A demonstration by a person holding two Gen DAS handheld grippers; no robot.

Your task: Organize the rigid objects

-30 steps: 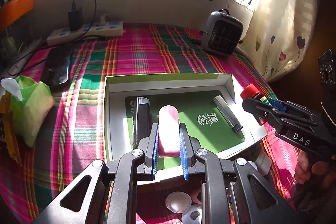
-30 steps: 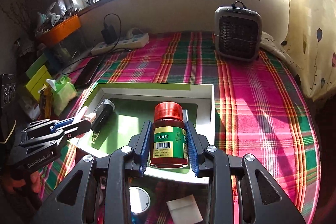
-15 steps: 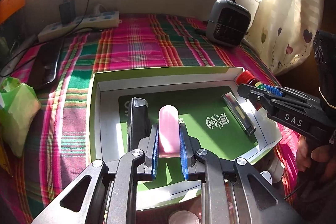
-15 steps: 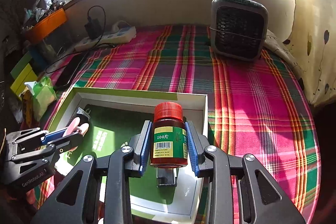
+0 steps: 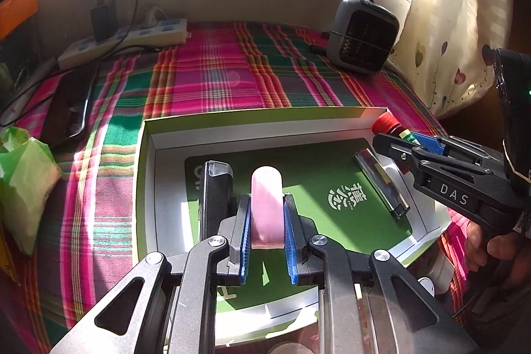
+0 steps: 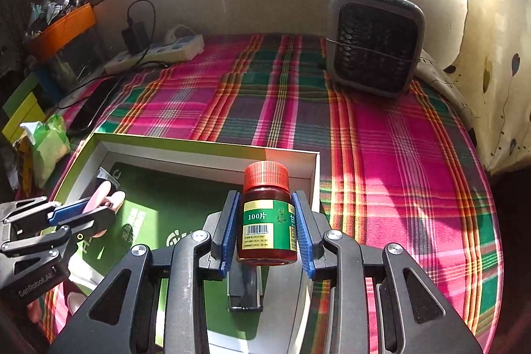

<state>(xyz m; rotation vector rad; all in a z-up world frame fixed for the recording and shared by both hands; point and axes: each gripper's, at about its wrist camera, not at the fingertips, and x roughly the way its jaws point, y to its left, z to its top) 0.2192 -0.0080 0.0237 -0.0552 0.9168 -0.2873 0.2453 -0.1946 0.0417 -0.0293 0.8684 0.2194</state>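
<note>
My left gripper (image 5: 266,208) is shut on a pink rounded object (image 5: 266,201), held over the green floor of an open white box (image 5: 252,125). A black lighter (image 5: 214,198) lies in the box just left of it, and a silver lighter (image 5: 381,184) lies toward the box's right side. My right gripper (image 6: 267,214) is shut on a brown pill bottle (image 6: 267,221) with a red cap and green label, above the box's right part (image 6: 315,175). The silver lighter (image 6: 244,291) shows beneath the bottle. Each gripper also appears in the other's view: right gripper (image 5: 395,138), left gripper (image 6: 103,208).
The box rests on a pink and green plaid cloth (image 6: 381,161). A grey fan heater (image 6: 375,45) stands at the back right, a white power strip (image 5: 129,38) with a charger at the back left. A green tissue pack (image 5: 23,184) and a dark phone (image 5: 71,108) lie left.
Both grippers have come forward and lower over the box, each keeping its object. The box now fills more of both views.
</note>
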